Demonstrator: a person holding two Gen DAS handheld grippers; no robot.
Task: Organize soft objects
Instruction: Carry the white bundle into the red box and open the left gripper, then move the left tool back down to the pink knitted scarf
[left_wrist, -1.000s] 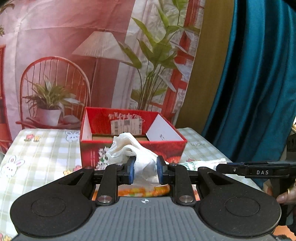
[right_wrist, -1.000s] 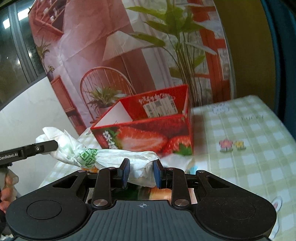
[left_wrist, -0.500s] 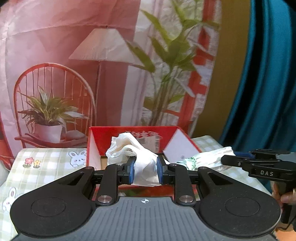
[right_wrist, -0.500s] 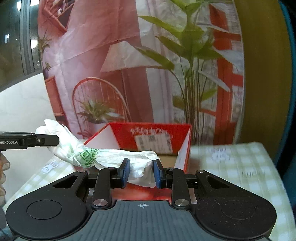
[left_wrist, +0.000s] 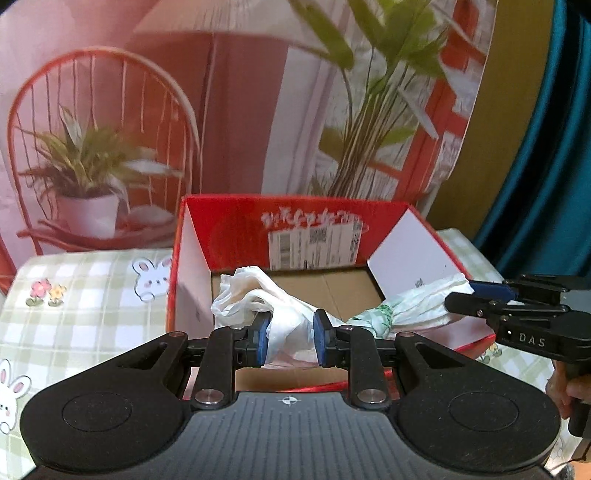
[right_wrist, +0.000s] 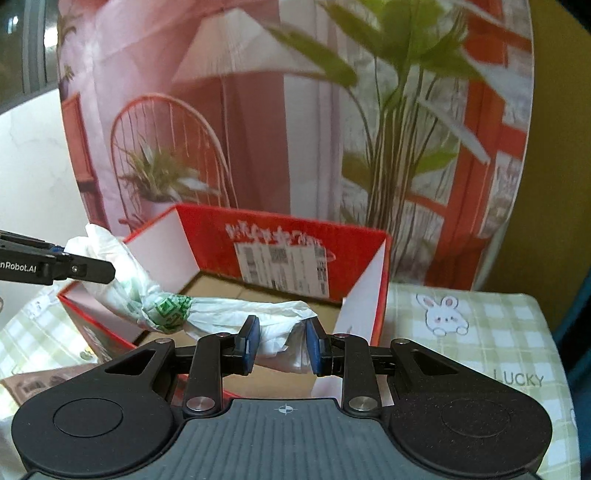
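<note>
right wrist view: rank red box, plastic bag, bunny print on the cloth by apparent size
1. red box, clearly largest.
2. plastic bag, stretched between the left gripper and right gripper; nearer the camera, so flattered.
3. bunny print, smallest.

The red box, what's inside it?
Inside the red box I see a bare brown cardboard floor and a shipping label on the back wall. The white plastic bag, gripped by the left gripper and right gripper, hides part of the floor.
</note>
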